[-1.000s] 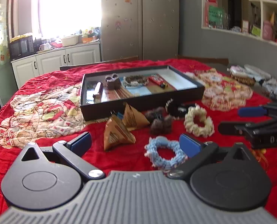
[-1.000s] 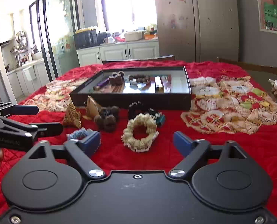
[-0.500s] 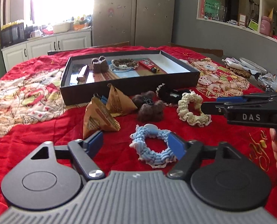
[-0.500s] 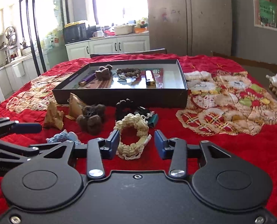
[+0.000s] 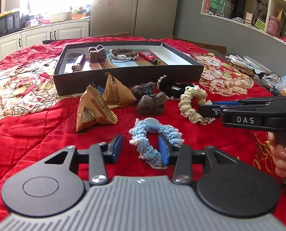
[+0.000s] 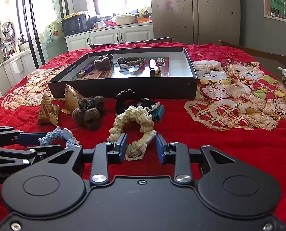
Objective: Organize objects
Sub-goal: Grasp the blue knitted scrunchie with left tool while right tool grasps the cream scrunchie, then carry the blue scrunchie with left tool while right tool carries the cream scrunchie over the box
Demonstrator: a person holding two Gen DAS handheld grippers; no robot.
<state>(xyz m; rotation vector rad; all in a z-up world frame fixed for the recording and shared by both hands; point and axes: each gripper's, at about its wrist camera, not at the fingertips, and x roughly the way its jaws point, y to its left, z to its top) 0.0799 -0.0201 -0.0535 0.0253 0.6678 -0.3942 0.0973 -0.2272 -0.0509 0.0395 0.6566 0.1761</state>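
Mid-pickup, by the look of it, in a two-handed tidy on the red-quilted table (image 5: 37,134). Left tool (image 5: 141,148) apart, straddling the near side of the blue scrunchie (image 5: 155,134), right pad inside the ring, not yet clamped. Right tool (image 6: 141,147) likewise apart around the near edge of the cream scrunchie (image 6: 133,121). Next, probably: closing on both rings, lifting clear, carrying to the black tray (image 5: 127,77) just beyond the loose pile. Soft yarn; likely a forgiving grip.
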